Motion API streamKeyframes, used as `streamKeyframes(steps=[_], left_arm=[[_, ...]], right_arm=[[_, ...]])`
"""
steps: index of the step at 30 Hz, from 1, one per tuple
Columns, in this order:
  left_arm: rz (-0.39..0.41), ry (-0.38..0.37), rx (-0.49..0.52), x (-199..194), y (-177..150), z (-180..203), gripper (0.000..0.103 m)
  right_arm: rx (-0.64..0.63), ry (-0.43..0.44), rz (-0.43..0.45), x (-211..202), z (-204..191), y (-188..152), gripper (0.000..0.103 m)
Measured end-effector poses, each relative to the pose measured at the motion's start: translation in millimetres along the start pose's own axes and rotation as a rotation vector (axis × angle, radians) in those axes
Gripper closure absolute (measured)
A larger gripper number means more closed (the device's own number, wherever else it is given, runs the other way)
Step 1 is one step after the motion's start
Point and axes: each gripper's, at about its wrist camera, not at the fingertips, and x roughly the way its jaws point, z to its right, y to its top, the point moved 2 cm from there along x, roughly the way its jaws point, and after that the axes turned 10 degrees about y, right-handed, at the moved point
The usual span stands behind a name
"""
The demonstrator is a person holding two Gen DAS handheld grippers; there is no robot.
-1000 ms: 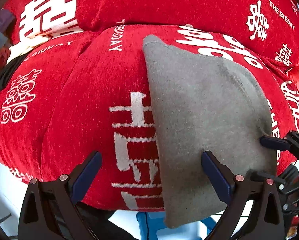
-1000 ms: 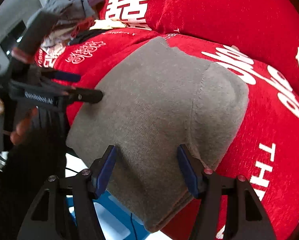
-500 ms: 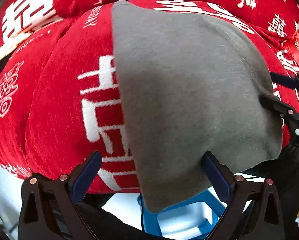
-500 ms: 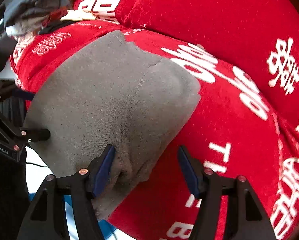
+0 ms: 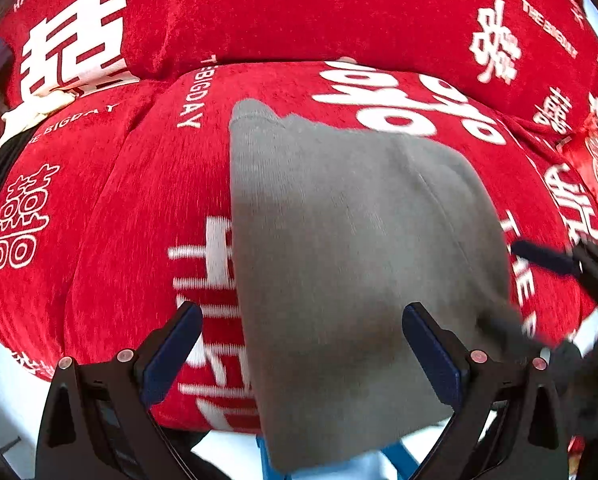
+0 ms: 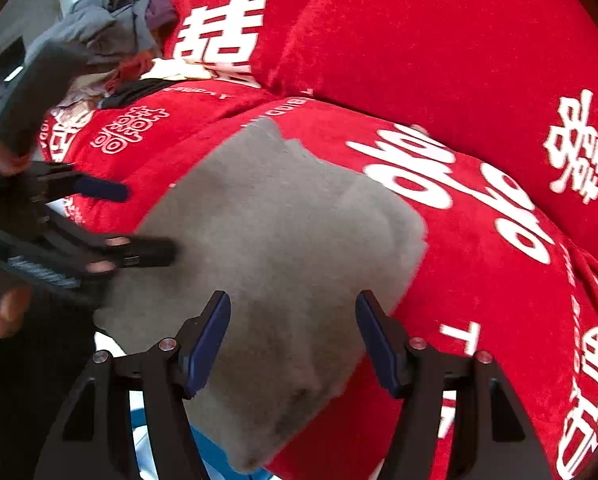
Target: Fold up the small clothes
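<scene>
A folded grey garment (image 5: 339, 240) lies flat on the red sofa seat cushion (image 5: 119, 220), its near end hanging over the front edge. It also shows in the right wrist view (image 6: 283, 232). My left gripper (image 5: 301, 344) is open, its jaws straddling the garment's left edge near the front, holding nothing. My right gripper (image 6: 293, 340) is open over the garment's near right part, holding nothing. The left gripper shows in the right wrist view (image 6: 139, 224) at the garment's left side, and the right gripper's fingers (image 5: 547, 258) show at the right in the left wrist view.
The sofa is covered in red cloth with white characters; a back cushion (image 5: 339, 12) rises behind the seat. A pile of other clothes (image 6: 115, 36) lies at the sofa's far left end. Something blue (image 5: 271, 464) stands on the floor below the front edge.
Both grippers have drawn back from the garment after closing in half a second ago. The garment lies much as it did a second ago.
</scene>
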Motion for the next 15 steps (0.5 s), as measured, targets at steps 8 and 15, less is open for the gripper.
streamKeyframes(steps=[8,15], left_arm=[[-0.076,0.088,-0.074,52.3,26.8,-11.7,0.000],[-0.052,0.109,-0.044,41.6,22.1,-4.8,0.000]], right_arm=[[-0.017,0.026,-0.063,43.1,-14.7,2.4,0.034],[0.025,0.052,-0.050,20.4,-14.9,-34.9,0.033]])
